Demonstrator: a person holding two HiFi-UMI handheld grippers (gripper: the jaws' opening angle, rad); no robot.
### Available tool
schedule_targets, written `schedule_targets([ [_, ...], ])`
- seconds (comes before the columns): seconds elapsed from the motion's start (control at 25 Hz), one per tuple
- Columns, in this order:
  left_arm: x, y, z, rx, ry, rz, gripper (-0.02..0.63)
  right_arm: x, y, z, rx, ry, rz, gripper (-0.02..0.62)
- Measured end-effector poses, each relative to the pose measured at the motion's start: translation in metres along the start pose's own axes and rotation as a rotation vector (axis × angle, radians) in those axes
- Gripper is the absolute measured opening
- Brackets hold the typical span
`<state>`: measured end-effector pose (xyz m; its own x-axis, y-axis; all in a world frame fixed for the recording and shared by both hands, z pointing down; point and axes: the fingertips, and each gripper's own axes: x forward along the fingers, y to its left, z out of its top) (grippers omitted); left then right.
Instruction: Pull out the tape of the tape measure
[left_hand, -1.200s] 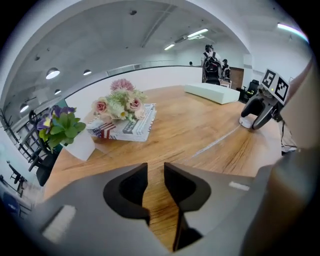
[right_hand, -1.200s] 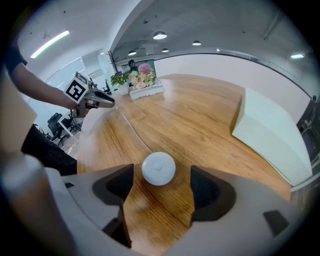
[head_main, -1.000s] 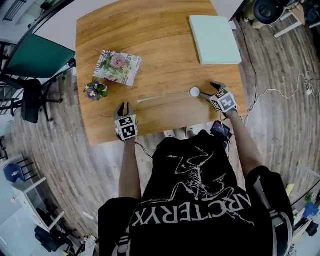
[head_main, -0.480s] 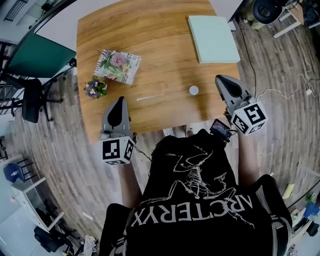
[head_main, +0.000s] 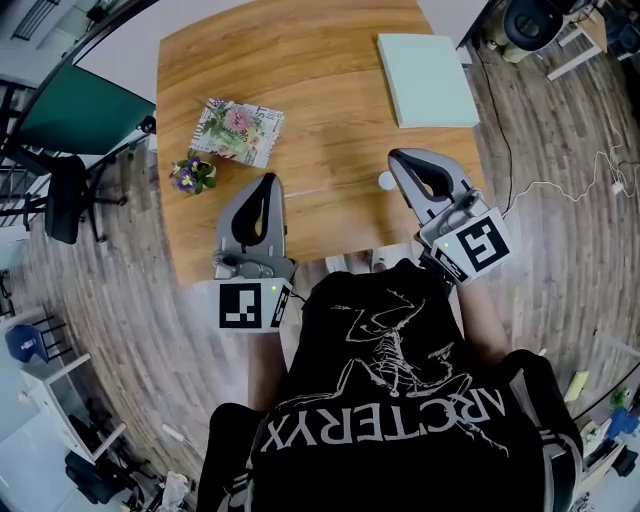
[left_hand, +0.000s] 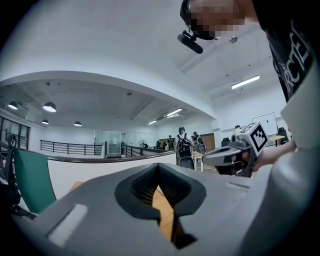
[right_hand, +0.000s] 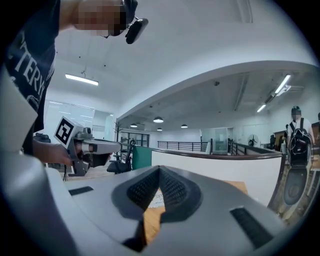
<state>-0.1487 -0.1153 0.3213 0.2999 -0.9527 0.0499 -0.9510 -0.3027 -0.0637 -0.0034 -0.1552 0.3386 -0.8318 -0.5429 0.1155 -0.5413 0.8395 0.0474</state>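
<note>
The small round white tape measure (head_main: 385, 181) lies on the wooden table (head_main: 300, 60) near its front edge, between the two grippers and partly hidden by the right one. My left gripper (head_main: 267, 178) is lifted well above the table, pointing level, jaws shut and empty. My right gripper (head_main: 400, 156) hangs just as high beside the tape measure's spot, also shut on nothing. In the left gripper view the closed jaws (left_hand: 158, 165) face the room, with the right gripper (left_hand: 235, 155) at the side. The right gripper view shows its shut jaws (right_hand: 159, 169) and the left gripper (right_hand: 85, 147).
A pale green flat pad (head_main: 428, 65) lies at the table's far right. A flowered box (head_main: 238, 131) and a small pot of purple flowers (head_main: 190, 176) sit at the left. A green partition (head_main: 75, 110) and a black office chair (head_main: 60, 200) stand left of the table.
Both grippers have risen from the tabletop toward the head camera and tilted up to level, and their jaws have closed. The tape measure stays on the table.
</note>
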Motion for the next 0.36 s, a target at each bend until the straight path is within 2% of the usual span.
schedule_targets([
  [0.24,0.0028,-0.0127,-0.0011,0.005,0.001,-0.031,0.011,0.0025,0.0036,0.0057,-0.008,-0.011,0.014,0.008],
  [0.36,0.0037,-0.0123,-0.0001,-0.035,-0.012,-0.039,0.011,0.0020,0.0025,0.0061,-0.001,-0.012,0.016,0.008],
])
